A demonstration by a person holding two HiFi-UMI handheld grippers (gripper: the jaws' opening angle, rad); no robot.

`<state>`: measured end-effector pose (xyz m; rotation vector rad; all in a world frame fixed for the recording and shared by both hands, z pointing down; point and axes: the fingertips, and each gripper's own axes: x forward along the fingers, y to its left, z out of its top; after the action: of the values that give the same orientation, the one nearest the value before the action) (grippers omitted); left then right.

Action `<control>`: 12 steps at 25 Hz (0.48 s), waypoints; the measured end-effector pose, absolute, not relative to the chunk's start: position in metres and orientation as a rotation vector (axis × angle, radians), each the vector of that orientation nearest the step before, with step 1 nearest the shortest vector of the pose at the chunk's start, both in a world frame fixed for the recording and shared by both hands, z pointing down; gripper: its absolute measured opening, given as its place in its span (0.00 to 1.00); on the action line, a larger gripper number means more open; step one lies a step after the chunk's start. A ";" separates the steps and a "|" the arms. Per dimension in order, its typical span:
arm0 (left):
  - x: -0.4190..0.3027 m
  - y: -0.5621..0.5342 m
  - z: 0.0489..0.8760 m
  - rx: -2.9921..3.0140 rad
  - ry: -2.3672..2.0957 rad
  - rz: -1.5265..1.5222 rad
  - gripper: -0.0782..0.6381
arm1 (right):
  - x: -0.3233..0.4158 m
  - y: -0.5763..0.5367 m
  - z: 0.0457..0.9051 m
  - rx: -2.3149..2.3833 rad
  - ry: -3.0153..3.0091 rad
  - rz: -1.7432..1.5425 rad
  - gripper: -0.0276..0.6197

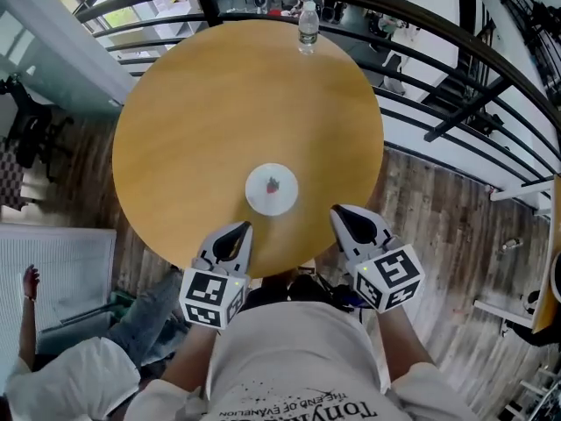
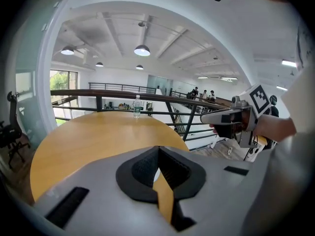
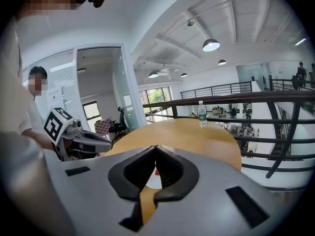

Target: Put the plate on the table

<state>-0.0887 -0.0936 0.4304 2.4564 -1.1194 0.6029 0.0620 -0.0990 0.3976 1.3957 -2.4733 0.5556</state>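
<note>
A small white plate (image 1: 271, 189) with a red mark in its middle lies flat on the round wooden table (image 1: 219, 103), close to the near edge. My left gripper (image 1: 237, 229) hovers at the table's near rim, just left of the plate, jaws shut and empty. My right gripper (image 1: 338, 211) is at the rim to the plate's right, also shut with nothing in it. In the left gripper view the shut pads (image 2: 147, 168) hide most of the plate. In the right gripper view a sliver of the plate (image 3: 153, 180) shows behind the closed jaws.
A clear water bottle (image 1: 308, 26) stands at the table's far edge, in front of a dark curved railing (image 1: 438, 24). Wood floor surrounds the table. A person's hand and sleeve (image 1: 31, 288) show at the lower left.
</note>
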 end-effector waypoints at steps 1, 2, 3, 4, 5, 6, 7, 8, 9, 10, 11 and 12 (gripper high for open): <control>-0.091 -0.089 0.428 2.449 -1.122 0.599 0.14 | 0.060 -0.098 0.397 1.394 -2.477 0.563 0.08; -0.092 -0.086 0.426 2.444 -1.125 0.591 0.14 | 0.058 -0.097 0.396 1.392 -2.482 0.568 0.08; -0.093 -0.084 0.423 2.440 -1.128 0.580 0.14 | 0.057 -0.097 0.395 1.390 -2.485 0.569 0.08; -0.093 -0.082 0.421 2.439 -1.129 0.569 0.14 | 0.056 -0.097 0.394 1.387 -2.488 0.566 0.08; -0.093 -0.080 0.419 2.439 -1.130 0.559 0.14 | 0.055 -0.096 0.393 1.385 -2.490 0.561 0.08; -0.093 -0.078 0.418 2.440 -1.132 0.552 0.14 | 0.055 -0.095 0.391 1.381 -2.492 0.556 0.08; -0.093 -0.076 0.417 2.440 -1.135 0.546 0.14 | 0.055 -0.094 0.390 1.375 -2.494 0.552 0.08; -0.093 -0.074 0.416 2.440 -1.140 0.539 0.14 | 0.054 -0.092 0.389 1.367 -2.497 0.548 0.08; -0.094 -0.072 0.415 2.439 -1.147 0.530 0.14 | 0.053 -0.089 0.388 1.358 -2.501 0.545 0.08; -0.094 -0.070 0.414 2.438 -1.154 0.518 0.14 | 0.053 -0.087 0.387 1.350 -2.503 0.540 0.08; -0.094 -0.069 0.412 2.437 -1.162 0.505 0.14 | 0.053 -0.085 0.387 1.343 -2.503 0.535 0.08; -0.094 -0.068 0.410 2.437 -1.168 0.492 0.14 | 0.053 -0.083 0.386 1.337 -2.503 0.530 0.08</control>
<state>-0.0937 -0.0684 0.4101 2.4370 -1.1680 0.4922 0.0531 -0.0831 0.3865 1.3367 -2.5032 0.5300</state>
